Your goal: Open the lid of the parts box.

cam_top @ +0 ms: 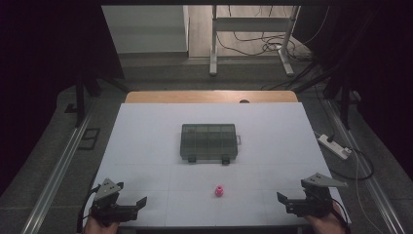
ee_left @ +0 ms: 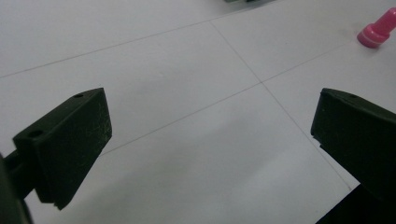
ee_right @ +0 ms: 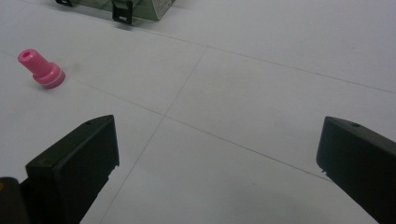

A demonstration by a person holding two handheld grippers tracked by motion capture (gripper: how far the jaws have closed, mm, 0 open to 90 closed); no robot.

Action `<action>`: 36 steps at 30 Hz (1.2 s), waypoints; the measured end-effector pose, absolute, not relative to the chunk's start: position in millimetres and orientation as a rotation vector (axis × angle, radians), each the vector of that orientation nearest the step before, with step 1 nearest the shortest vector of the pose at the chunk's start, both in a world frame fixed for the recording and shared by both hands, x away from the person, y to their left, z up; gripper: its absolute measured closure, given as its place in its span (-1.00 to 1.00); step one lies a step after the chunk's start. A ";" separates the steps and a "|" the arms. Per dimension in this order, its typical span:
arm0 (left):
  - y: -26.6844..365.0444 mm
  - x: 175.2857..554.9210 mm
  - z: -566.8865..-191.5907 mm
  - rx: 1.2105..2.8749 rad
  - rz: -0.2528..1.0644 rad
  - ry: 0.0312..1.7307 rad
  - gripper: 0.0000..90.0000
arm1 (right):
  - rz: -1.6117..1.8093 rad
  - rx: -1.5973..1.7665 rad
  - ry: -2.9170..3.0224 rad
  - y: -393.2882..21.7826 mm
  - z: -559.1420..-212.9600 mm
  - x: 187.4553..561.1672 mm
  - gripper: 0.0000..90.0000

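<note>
A small pink stamp-like piece (cam_top: 219,190) stands upright on the white table (cam_top: 146,136), near the front middle. It sits at the top right of the left gripper view (ee_left: 377,31) and at the upper left of the right gripper view (ee_right: 41,69). A closed dark translucent compartment box (cam_top: 208,142) with two front latches lies at the table's centre; its front edge (ee_right: 135,8) is at the top of the right gripper view. My left gripper (cam_top: 134,207) rests open at the front left corner, nothing between its jaws. My right gripper (cam_top: 287,202) rests open at the front right, also empty.
A wooden board edge (cam_top: 209,96) runs along the table's far side. A white power strip (cam_top: 335,146) with cables lies on the floor to the right. Metal rails (cam_top: 58,165) flank the table, and a white desk frame (cam_top: 253,39) stands beyond it.
</note>
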State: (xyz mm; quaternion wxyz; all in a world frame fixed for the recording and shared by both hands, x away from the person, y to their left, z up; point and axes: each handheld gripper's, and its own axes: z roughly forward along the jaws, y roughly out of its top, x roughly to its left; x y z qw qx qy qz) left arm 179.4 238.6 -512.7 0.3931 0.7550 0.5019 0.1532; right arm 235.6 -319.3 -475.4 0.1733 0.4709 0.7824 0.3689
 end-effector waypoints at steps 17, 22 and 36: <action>235.1 190.8 -513.7 1.933 0.357 1.228 -0.99 | 1.097 1.223 2.266 -314.3 -471.0 243.2 -1.00; 237.0 193.2 -511.3 1.908 0.380 1.226 -1.00 | 1.120 1.210 2.276 -312.5 -469.8 246.3 -1.00; 234.3 216.8 -502.1 1.928 0.364 1.185 -1.00 | 1.194 1.209 2.295 -305.3 -462.0 265.1 -1.00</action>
